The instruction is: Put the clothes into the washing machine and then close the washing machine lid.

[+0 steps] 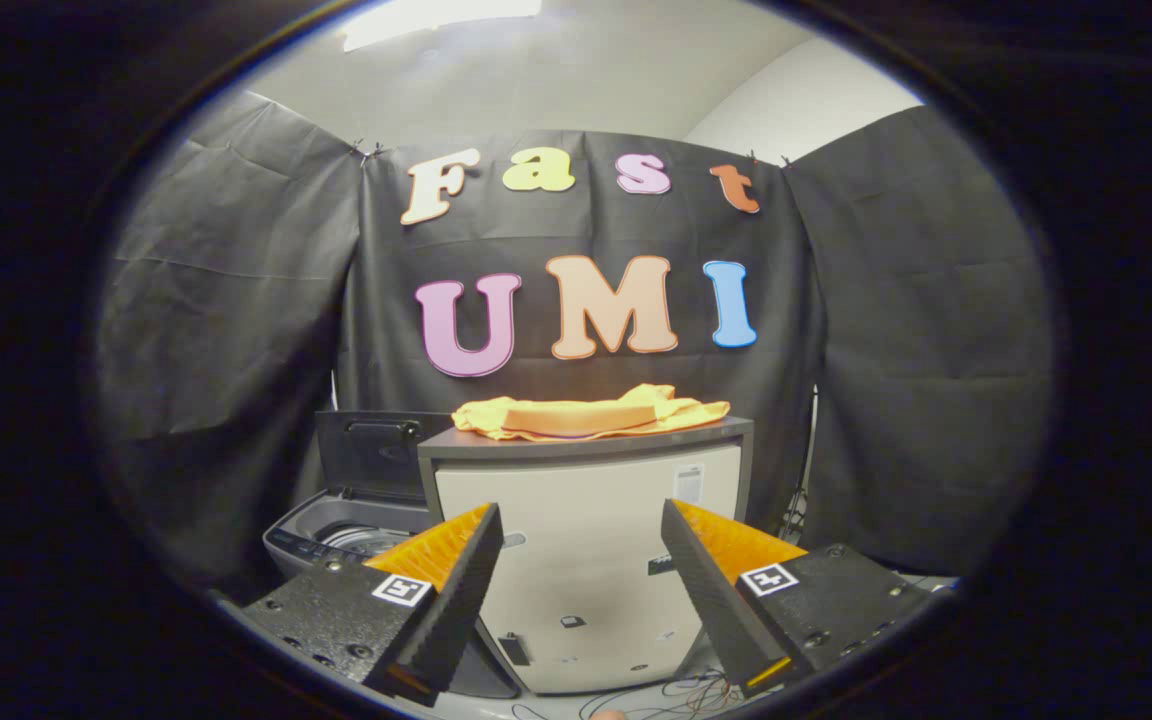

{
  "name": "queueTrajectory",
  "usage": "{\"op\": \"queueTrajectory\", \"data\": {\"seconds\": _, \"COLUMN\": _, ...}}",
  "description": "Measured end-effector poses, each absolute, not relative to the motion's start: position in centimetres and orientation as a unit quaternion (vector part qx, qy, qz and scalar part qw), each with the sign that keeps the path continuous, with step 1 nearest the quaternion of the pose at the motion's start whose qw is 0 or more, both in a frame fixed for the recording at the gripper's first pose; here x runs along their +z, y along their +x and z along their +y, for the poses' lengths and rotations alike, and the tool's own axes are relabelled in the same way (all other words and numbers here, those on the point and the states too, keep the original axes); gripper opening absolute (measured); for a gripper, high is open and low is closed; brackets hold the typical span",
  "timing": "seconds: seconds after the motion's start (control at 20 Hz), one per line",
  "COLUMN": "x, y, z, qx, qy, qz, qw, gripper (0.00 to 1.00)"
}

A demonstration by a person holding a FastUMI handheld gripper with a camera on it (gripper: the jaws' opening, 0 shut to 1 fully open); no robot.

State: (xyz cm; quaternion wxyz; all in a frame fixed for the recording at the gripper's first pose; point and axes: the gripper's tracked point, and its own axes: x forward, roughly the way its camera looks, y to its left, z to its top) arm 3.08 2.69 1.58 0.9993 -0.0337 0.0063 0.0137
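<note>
Clothes (591, 413): yellow-orange heap lying flat, long axis left-right, atop cabinet (586, 560), straight ahead of & above gripper (581, 540), whose fingers are spread wide w/ nothing between; washing machine (356, 530), lid (376, 455) up, sits left of cabinet.

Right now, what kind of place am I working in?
Likely a staged laundry booth: black cloth walls, an open-lidded washing machine beside a cabinet with yellow clothes on top. The gripper is open, short of the cabinet.
</note>
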Motion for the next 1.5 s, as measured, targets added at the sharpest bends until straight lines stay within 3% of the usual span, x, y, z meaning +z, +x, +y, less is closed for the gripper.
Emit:
{"op": "queueTrajectory", "data": {"seconds": 0.65, "x": 8.6, "y": 16.2, "z": 5.0, "qx": 0.043, "qy": 0.017, "qz": 0.039, "qw": 0.998, "gripper": 0.96}}
{"op": "queueTrajectory", "data": {"seconds": 1.15, "x": 4.1, "y": 30.4, "z": 5.0, "qx": 0.013, "qy": -0.026, "qz": 0.214, "qw": 0.977, "gripper": 0.98}}
{"op": "queueTrajectory", "data": {"seconds": 1.3, "x": 1.0, "y": 32.3, "z": 4.9, "qx": 0.001, "qy": -0.049, "qz": 0.288, "qw": 0.956, "gripper": 0.98}}
{"op": "queueTrajectory", "data": {"seconds": 1.5, "x": -1.2, "y": 34.5, "z": 4.7, "qx": -0.016, "qy": -0.060, "qz": 0.328, "qw": 0.943, "gripper": 0.98}}
